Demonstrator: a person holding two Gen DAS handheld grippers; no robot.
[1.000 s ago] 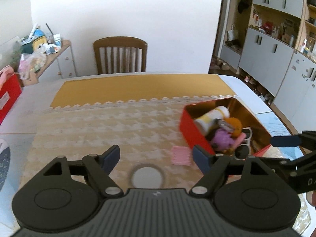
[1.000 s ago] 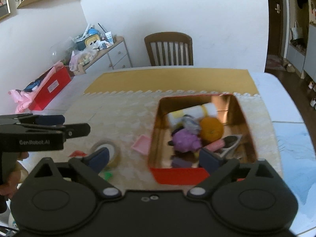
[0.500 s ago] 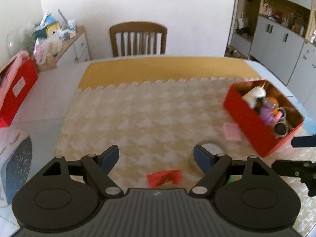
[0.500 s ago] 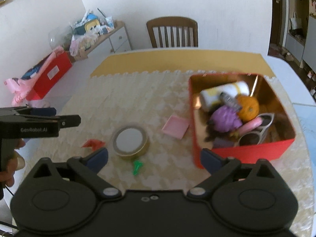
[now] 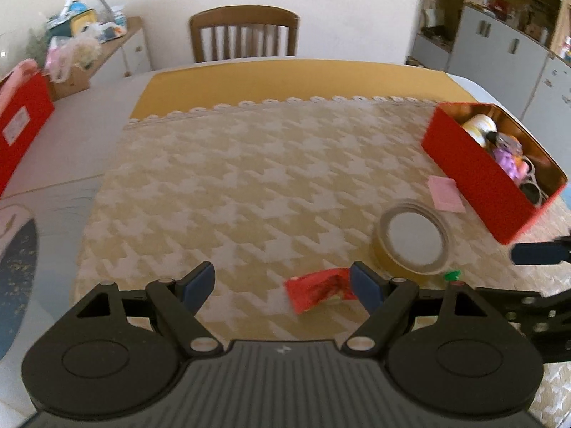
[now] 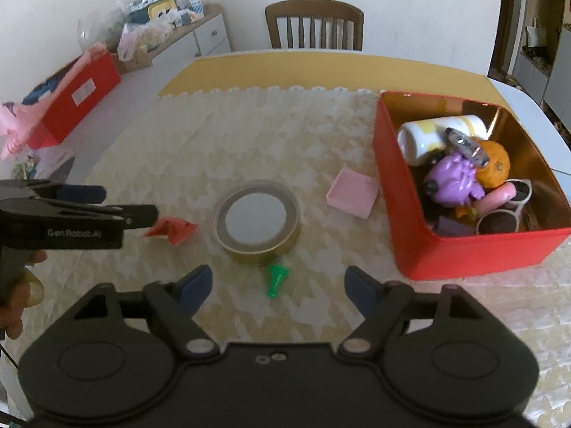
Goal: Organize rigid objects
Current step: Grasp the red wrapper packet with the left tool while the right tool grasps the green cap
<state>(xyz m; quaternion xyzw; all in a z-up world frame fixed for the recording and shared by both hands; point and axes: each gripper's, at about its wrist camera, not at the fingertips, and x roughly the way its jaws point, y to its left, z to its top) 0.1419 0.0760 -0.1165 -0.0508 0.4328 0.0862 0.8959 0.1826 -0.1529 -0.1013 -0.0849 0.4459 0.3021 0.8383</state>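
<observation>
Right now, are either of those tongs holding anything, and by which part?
No. The left tongs and right tongs are both open and empty; the red wrapper and green peg lie loose on the table between their tips.

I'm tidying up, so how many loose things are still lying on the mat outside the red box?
4: red wrapper at left, tape roll in the middle, green piece just in front of it, pink pad beside the red box. The grippers may hide more.
</observation>
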